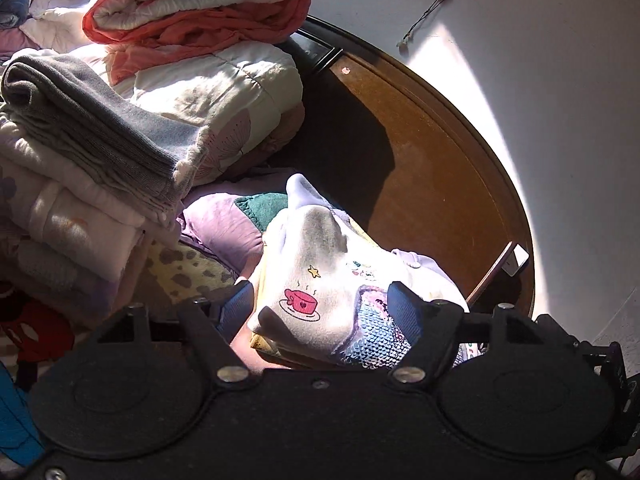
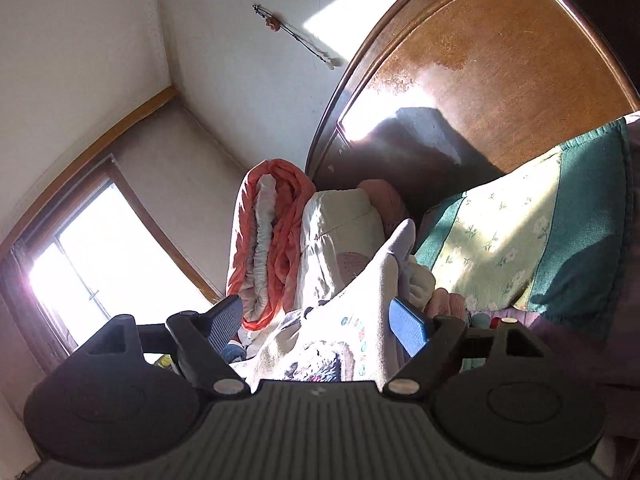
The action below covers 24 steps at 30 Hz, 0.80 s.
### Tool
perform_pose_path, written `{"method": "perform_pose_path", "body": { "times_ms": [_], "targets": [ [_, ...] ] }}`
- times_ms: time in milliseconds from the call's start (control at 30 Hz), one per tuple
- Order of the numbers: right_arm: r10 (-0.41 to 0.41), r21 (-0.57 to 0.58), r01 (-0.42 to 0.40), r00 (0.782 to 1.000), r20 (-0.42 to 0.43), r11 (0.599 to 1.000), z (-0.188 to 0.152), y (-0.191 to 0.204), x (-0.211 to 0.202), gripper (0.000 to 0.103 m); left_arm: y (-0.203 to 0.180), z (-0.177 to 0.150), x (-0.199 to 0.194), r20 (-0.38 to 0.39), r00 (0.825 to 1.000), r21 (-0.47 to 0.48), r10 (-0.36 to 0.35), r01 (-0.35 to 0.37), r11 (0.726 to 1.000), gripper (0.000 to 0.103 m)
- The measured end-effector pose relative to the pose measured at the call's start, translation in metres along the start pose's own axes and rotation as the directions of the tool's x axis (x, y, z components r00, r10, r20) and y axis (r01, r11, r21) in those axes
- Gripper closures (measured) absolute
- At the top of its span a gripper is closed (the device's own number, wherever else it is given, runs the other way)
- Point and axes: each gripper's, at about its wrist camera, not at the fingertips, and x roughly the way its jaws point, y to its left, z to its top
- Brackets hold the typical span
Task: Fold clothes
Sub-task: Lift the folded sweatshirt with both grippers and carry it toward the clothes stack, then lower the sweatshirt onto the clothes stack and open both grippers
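Observation:
A folded white child's top [image 1: 320, 280] with a red cup print, a star and a sequin patch lies between the blue pads of my left gripper [image 1: 324, 308]. The jaws stand wide apart on either side of it; the pads reach its edges. The same white top [image 2: 352, 320] fills the gap of my right gripper [image 2: 320, 320], whose jaws are also wide apart. The top rests on a small pile with a yellow and a pink layer beneath it.
Folded quilts, an orange one [image 1: 192, 12] on a cream one [image 1: 224, 96], and a grey blanket stack [image 1: 92, 120] stand to the left. A wooden headboard [image 1: 432, 152] and white wall lie behind. A green floral pillow [image 2: 532, 236] lies at the right, a window [image 2: 80, 264] at the left.

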Motion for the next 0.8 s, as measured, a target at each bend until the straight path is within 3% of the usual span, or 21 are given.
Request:
{"method": "perform_pose_path", "body": {
  "times_ms": [100,167,267,367,433,533,633,800],
  "targets": [
    [-0.029,-0.047,0.027,0.998,-0.048,0.999,-0.008,0.026,-0.014,0.001,-0.018,-0.008,-0.020,-0.006,0.998,0.089,0.068,-0.067,0.994,0.018],
    [-0.052,-0.073,0.046,0.995,-0.087,0.996,-0.015,0.041,-0.022,0.000,-0.030,-0.013,-0.031,-0.009,0.994,0.139,0.110,-0.108,0.984,0.011],
    [-0.091,-0.094,0.076,0.983,-0.162,0.993,-0.023,0.063,-0.031,0.000,-0.044,-0.021,-0.048,-0.008,0.987,0.185,0.158,-0.154,0.971,0.010],
    [-0.188,-0.162,0.156,0.960,-0.207,0.974,-0.029,0.090,-0.044,0.000,-0.059,-0.027,-0.063,-0.011,0.974,0.236,0.228,-0.219,0.947,0.000],
    [-0.258,-0.208,0.214,0.942,-0.215,0.954,-0.030,0.104,-0.053,0.000,-0.069,-0.030,-0.070,-0.006,0.959,0.264,0.285,-0.273,0.925,0.000],
    [-0.328,-0.235,0.277,0.920,-0.214,0.932,-0.026,0.114,-0.062,0.000,-0.080,-0.034,-0.082,0.010,0.952,0.288,0.305,-0.295,0.911,0.000],
    [-0.363,-0.274,0.306,0.912,-0.191,0.912,-0.022,0.121,-0.073,0.000,-0.090,-0.039,-0.094,0.027,0.946,0.310,0.323,-0.316,0.897,0.000],
    [-0.435,-0.360,0.348,0.879,-0.196,0.865,-0.023,0.134,-0.083,0.000,-0.102,-0.043,-0.103,0.036,0.949,0.339,0.314,-0.307,0.889,0.000]
  ]
}}
